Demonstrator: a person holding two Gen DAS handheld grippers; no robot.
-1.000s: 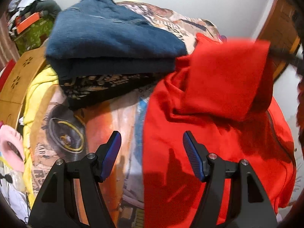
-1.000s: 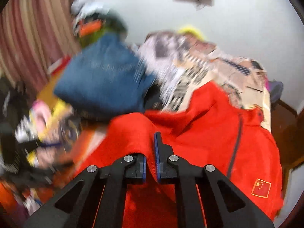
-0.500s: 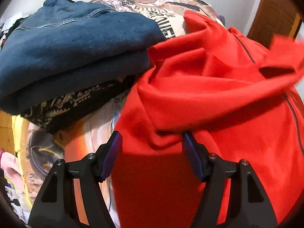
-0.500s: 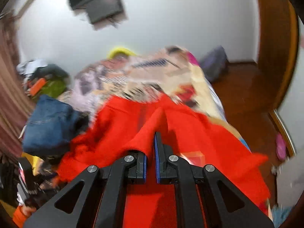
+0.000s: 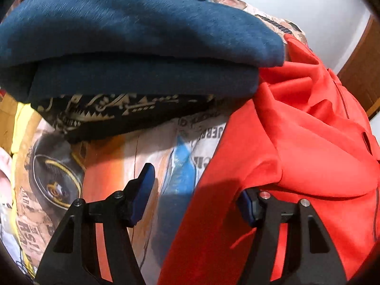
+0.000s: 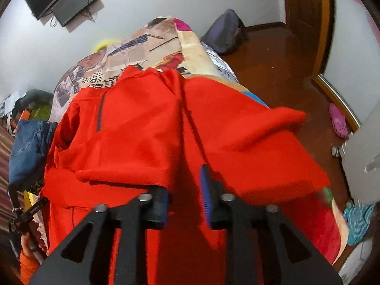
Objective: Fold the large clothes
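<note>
Right wrist view first: we are looking past our right gripper, whose jaws are opening over the red jacket; cloth is lying between and beneath them, but the pads are not pressing on it. Just beyond, the jacket is spreading across the patterned bedspread, one panel folded over toward the middle, a flap at the right looking blurred and loose. In the left wrist view our left gripper is standing wide apart and holding nothing, the jacket's left edge between its fingers, its right fingertip hidden under a red fold. Farther off, folded jeans are resting on a dark patterned garment, so we are judging those finished and the jacket only partly folded. We are not making out the jacket's near hem, cut off below.
</note>
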